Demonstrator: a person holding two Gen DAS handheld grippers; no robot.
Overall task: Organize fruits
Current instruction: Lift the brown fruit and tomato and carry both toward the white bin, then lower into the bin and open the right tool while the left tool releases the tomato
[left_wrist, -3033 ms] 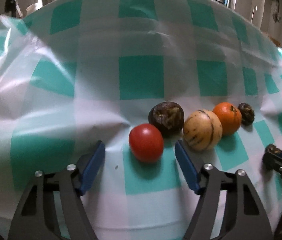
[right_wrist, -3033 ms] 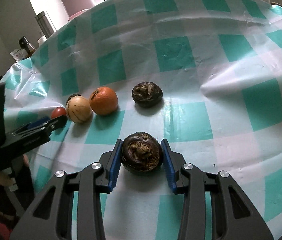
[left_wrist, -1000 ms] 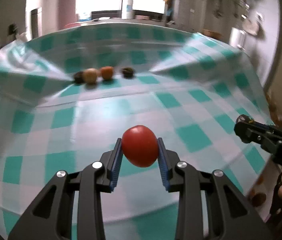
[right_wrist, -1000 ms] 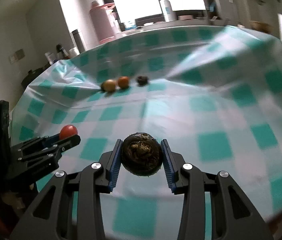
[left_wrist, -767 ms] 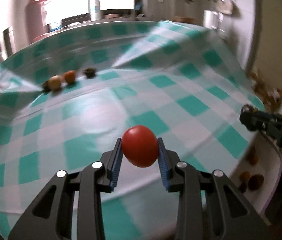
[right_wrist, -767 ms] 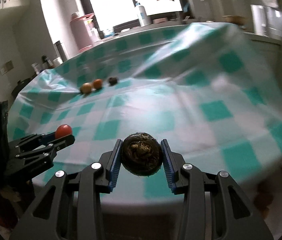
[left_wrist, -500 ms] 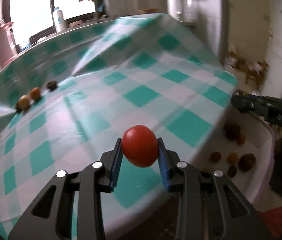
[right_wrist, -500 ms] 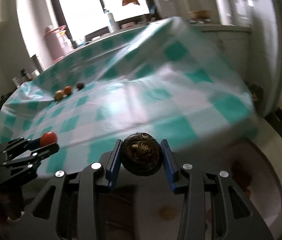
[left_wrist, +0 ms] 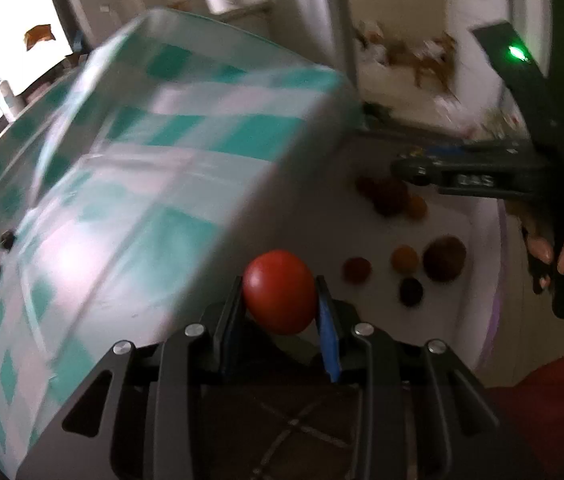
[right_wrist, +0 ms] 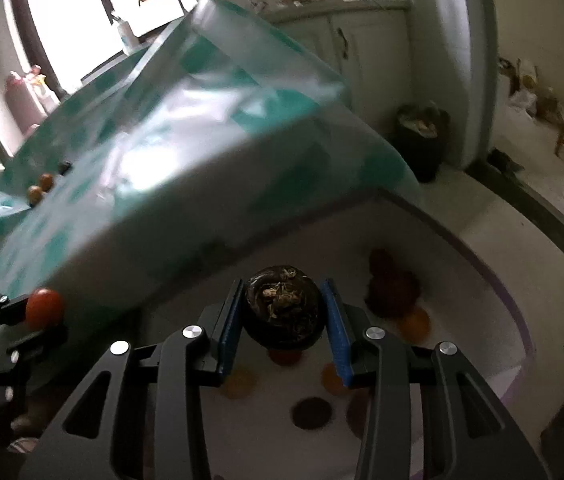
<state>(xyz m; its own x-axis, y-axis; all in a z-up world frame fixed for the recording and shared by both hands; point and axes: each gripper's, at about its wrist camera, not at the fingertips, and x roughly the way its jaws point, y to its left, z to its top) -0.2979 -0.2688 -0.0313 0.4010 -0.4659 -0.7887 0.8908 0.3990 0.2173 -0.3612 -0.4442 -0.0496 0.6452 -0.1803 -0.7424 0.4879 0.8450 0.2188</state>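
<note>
Red tomato is sitting clamped between the blue pads of your left gripper, which is closed on it and hanging off the table edge, above the white tub on the floor. Your right gripper is likewise gripping the dark wrinkled fruit, held over the same tub, whose purple-edged rim is running from 1 to 4 o'clock in the right wrist view. Several fruits are already lying in the tub: in the left wrist view a loose cluster at 3 o'clock of the tomato, another group at 1 o'clock beneath the right gripper. Three more fruits are waiting on the checked tablecloth at 9 o'clock. Judgement: you are carrying out the drop-off step. Risks from here: both views are blurring, so releasing while the hands are swinging could throw a fruit past the rim or against the hanging cloth; dropping from this height could split the tomato on the harder fruits below; and the two grippers are working over one tub, so crowding could knock a grip loose.
</note>
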